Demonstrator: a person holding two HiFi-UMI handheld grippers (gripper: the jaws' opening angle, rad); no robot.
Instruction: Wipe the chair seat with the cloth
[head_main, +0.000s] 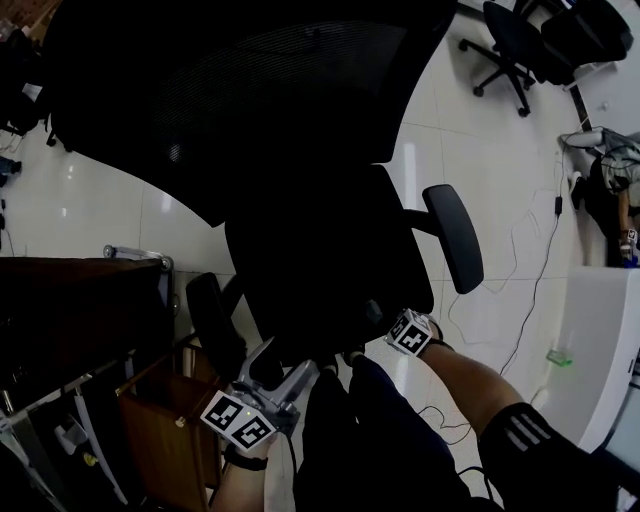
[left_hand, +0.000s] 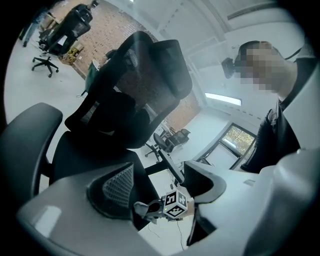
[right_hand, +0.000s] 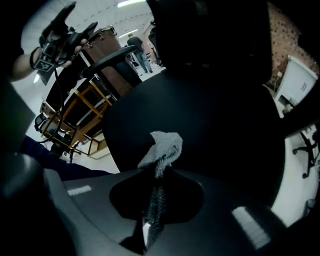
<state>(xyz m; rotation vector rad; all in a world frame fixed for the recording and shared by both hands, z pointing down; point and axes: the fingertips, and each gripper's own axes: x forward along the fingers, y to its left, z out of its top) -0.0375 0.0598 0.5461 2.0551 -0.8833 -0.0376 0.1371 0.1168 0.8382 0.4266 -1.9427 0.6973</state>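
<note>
My right tongs (right_hand: 156, 186) pinch the cloth (right_hand: 162, 147), soft and light I'd judge, by one end near the seat (right_hand: 210, 130); left tongs (left_hand: 160, 177) gape empty.

Floor (head_main: 90, 215): white glossy tiles.
Chair (head_main: 330, 260): black, stands on floor.
2nd chair (head_main: 510, 45): well beyond chair, rightward.
Wooden frame (head_main: 160, 440): just left of chair.

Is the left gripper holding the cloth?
No, the left gripper has its jaws apart and empty; the cloth is pinched in the right gripper.
</note>
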